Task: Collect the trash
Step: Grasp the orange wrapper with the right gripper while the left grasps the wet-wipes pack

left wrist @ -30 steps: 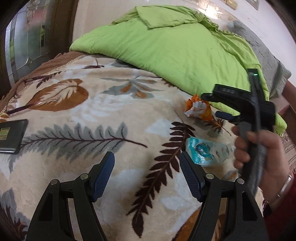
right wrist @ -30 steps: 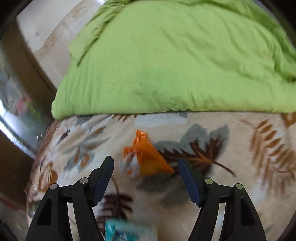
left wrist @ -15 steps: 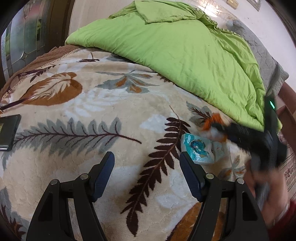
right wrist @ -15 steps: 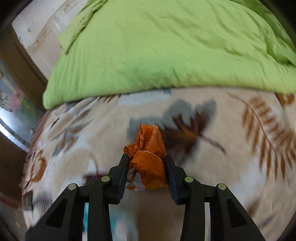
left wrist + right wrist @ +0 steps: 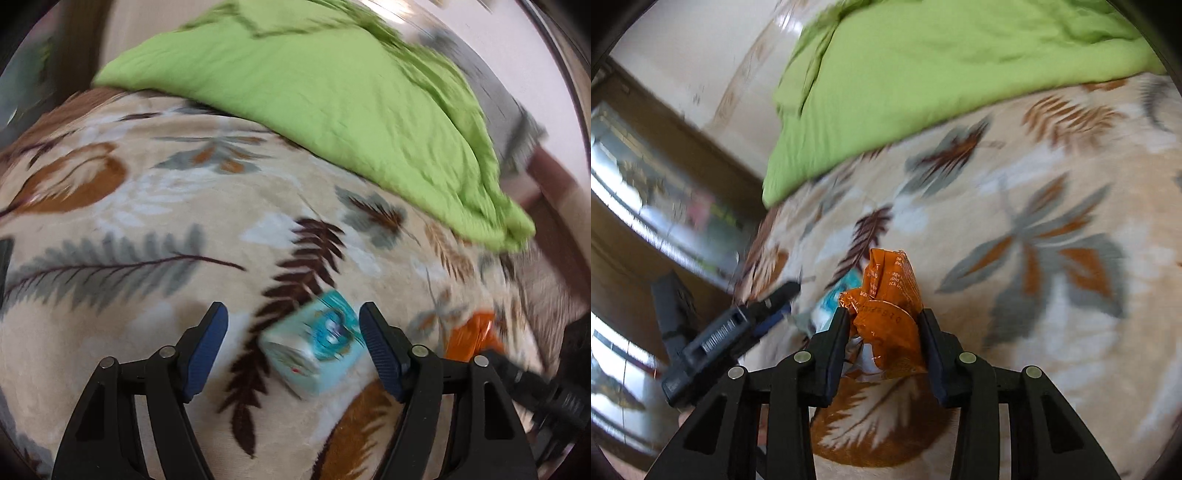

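Observation:
A crumpled orange wrapper (image 5: 886,314) is pinched between the pads of my right gripper (image 5: 884,314), which is shut on it just above the leaf-print blanket (image 5: 1052,332). In the left wrist view the same orange wrapper (image 5: 471,336) shows low on the right, in front of the right gripper's black body. A pale teal packet (image 5: 317,350) lies on the blanket between the fingers of my left gripper (image 5: 291,310). Its jaws are opening and the pads do not press on the packet. The right wrist view shows the teal packet (image 5: 838,295) partly hidden behind the wrapper.
A bright green duvet (image 5: 332,103) is heaped across the far side of the bed. A dark flat object (image 5: 4,258) lies at the blanket's left edge. A wooden frame with glass panes (image 5: 665,206) stands beyond the bed. The picture is blurred by motion.
My right gripper closed on the orange wrapper and carried it off the blanket toward the near right. My left gripper swung onto the teal packet, which now sits between its wider jaws.

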A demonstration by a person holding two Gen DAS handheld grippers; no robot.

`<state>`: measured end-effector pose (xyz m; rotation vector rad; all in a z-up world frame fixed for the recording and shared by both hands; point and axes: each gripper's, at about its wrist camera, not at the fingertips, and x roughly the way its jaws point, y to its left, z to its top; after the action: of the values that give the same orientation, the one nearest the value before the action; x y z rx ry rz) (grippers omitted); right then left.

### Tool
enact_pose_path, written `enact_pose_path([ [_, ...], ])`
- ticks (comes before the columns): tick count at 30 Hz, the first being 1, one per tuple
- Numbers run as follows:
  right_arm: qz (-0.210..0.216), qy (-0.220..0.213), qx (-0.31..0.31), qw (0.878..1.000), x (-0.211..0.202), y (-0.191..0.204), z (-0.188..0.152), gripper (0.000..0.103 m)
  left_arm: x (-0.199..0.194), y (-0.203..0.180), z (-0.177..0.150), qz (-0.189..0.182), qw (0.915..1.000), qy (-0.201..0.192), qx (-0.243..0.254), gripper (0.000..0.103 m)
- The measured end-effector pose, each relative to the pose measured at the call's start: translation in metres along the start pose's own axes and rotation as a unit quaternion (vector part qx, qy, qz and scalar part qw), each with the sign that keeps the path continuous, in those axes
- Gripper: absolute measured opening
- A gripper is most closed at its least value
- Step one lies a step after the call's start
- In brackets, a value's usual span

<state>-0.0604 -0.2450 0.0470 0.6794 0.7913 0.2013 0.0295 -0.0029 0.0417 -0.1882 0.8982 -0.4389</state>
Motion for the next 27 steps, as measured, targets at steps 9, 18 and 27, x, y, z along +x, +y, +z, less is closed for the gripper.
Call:
enact_pose_path([
  [9, -0.027, -0.028, 0.012, 0.999, -0.018, -0.015, 0.001, 0.041, 0.038, -0.026, -0.016, 0.066, 0.9906, 0.05, 0.109, 0.08],
  [18, -0.026, -0.022, -0.006, 0.999, -0.012, -0.009, -0.001, 0.041, 0.04, -0.027, -0.018, 0.098, 0.9881, 0.029, 0.115, 0.059],
  [27, -0.078, -0.063, -0.088, 0.991, -0.023, 0.022, -0.008, 0.041, 0.001, -0.032, -0.012, 0.069, 0.9939, -0.04, 0.077, 0.044],
])
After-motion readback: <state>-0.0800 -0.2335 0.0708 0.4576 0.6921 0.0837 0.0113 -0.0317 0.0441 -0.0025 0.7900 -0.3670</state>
